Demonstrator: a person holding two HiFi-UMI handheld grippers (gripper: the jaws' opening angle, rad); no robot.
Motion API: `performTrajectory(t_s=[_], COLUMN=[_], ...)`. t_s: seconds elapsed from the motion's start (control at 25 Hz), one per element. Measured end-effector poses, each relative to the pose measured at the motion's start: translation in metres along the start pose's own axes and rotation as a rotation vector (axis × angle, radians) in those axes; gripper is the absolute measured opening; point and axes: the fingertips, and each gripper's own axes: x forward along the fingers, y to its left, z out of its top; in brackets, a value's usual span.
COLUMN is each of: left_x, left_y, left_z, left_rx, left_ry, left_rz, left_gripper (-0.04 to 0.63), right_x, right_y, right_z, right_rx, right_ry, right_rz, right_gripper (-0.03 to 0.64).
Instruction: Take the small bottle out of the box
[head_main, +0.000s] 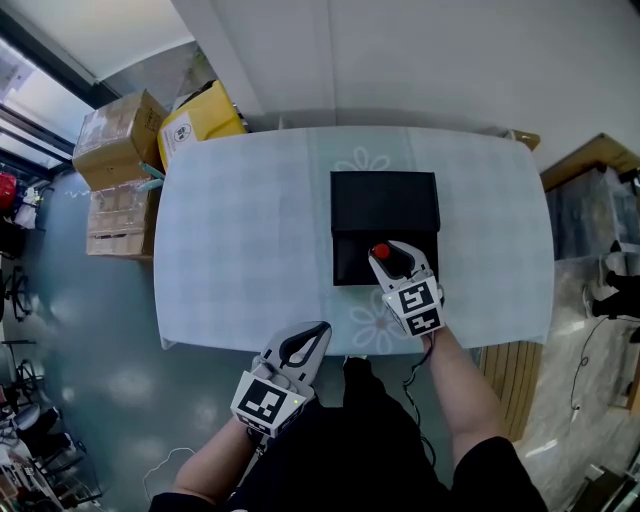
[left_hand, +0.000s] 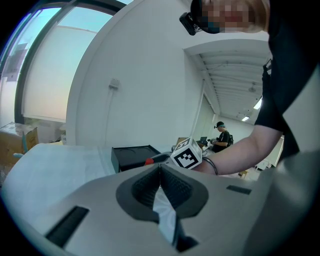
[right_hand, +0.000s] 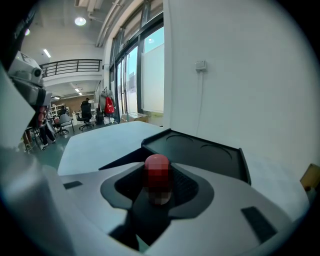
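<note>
A black box (head_main: 385, 200) lies open on the pale table (head_main: 240, 240), its lid with two round recesses folded back (right_hand: 200, 152). My right gripper (head_main: 383, 258) hovers over the box's front half, shut on the small bottle (head_main: 381, 251). In the right gripper view the bottle's red cap (right_hand: 157, 164) stands up between the dark pads (right_hand: 186, 184). My left gripper (head_main: 312, 338) is at the table's near edge, to the left of the box, with its jaws shut and nothing in them (left_hand: 160, 172). From there I see the box (left_hand: 131, 156) and the right gripper's marker cube (left_hand: 187, 155).
Cardboard boxes (head_main: 115, 140) and a yellow carton (head_main: 200, 120) are stacked on the floor beyond the table's far left corner. A wooden unit (head_main: 590, 160) stands to the right of the table. A person (left_hand: 221, 136) stands far off in the room.
</note>
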Motion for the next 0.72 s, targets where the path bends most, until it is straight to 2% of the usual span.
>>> performTrajectory(t_s=[0.4, 0.72], left_x=[0.004, 0.002], left_y=[-0.0002, 0.0005], left_z=[-0.0012, 0.0001], left_rx=[-0.002, 0.002], left_ry=[0.004, 0.002], left_rz=[-0.002, 0.001], left_gripper=[0.029, 0.029], right_x=[0.0007, -0.0034], right_y=[0.0044, -0.0005], right_z=[-0.0002, 0.0037], right_rx=[-0.001, 0.024], right_ry=[-0.012, -0.034], right_rz=[0.006, -0.022], right_gripper=[0.161, 0.16])
